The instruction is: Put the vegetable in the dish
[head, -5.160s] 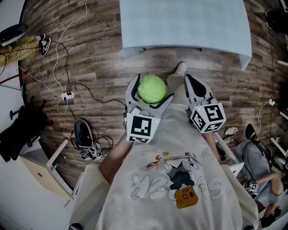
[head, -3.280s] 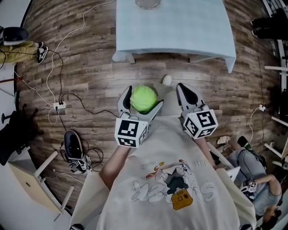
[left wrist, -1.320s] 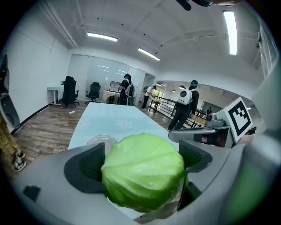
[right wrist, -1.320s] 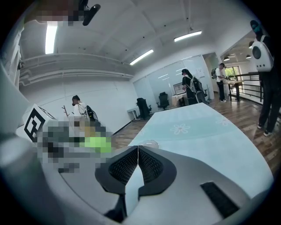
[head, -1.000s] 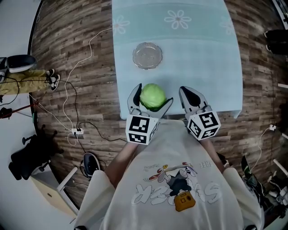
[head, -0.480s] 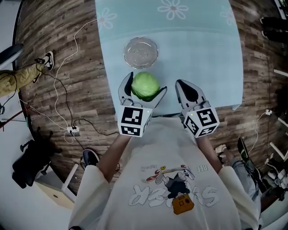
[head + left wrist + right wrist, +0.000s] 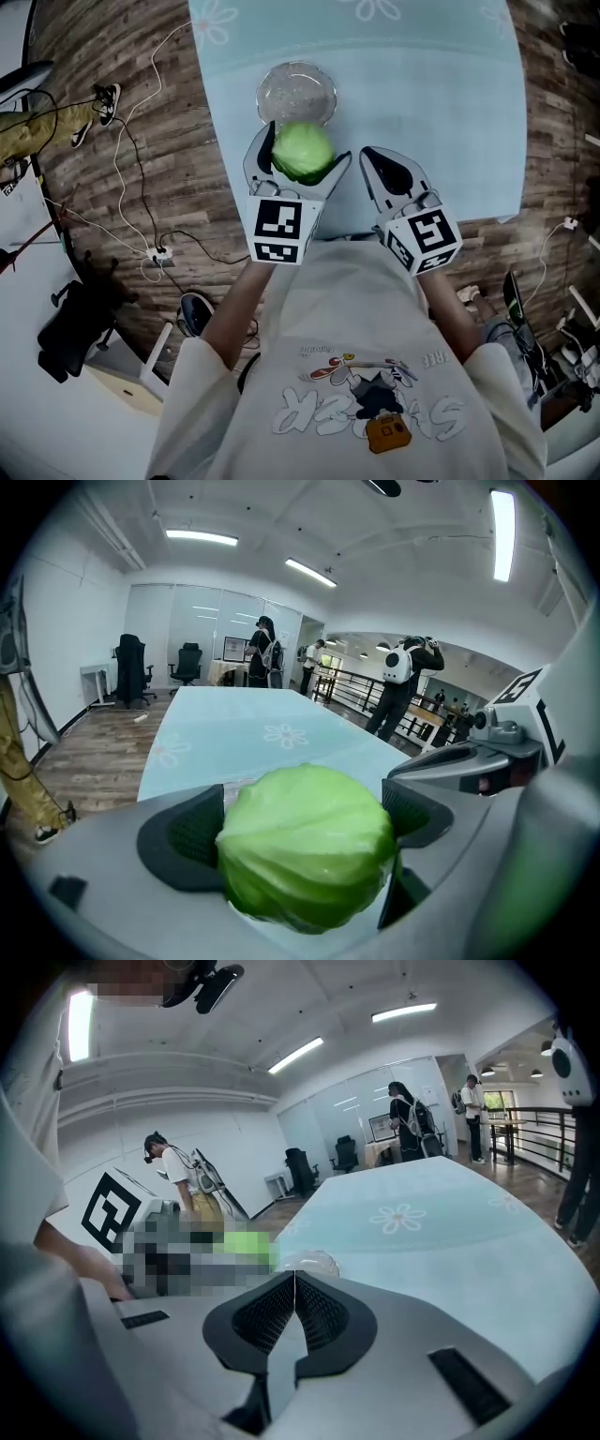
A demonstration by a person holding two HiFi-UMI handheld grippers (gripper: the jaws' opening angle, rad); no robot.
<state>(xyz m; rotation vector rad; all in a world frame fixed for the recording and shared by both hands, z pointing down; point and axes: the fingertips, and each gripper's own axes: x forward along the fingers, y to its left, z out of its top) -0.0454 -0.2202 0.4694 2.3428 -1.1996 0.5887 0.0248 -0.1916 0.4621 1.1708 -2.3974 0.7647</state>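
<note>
"Carrying or releasing: which step is depicted?" it is asked.

"The carrying stage, near its end, is judged to be shown. The cabbage (image 7: 303, 150) is gripped between the jaws of the left gripper (image 7: 300, 829), with a pad pressed against each side. It is held above the near part of the table (image 7: 422, 84), just short of the glass dish (image 7: 269, 86), whose near rim is overlapped by it in the head view. The right gripper (image 7: 294, 1288) is held beside it, its jaws closed together with nothing between them."

"What is called for next?"

"A short advance is called for, so that the cabbage is brought over the middle of the dish. It should then be lowered and the jaws parted. As the dish looks shallow and hardly wider than the cabbage, a low, centred release is advised, lest the round head roll off."

"What cannot be made out?"

"The height of the cabbage above the table cannot be judged from overhead. In the left gripper view the dish is almost wholly hidden behind the cabbage, and only what may be a sliver of glass is glimpsed at its left shoulder. In the right gripper view the cabbage is seen only as a green smear beside a masked area. The table's far end is cut off in the head view."
</note>
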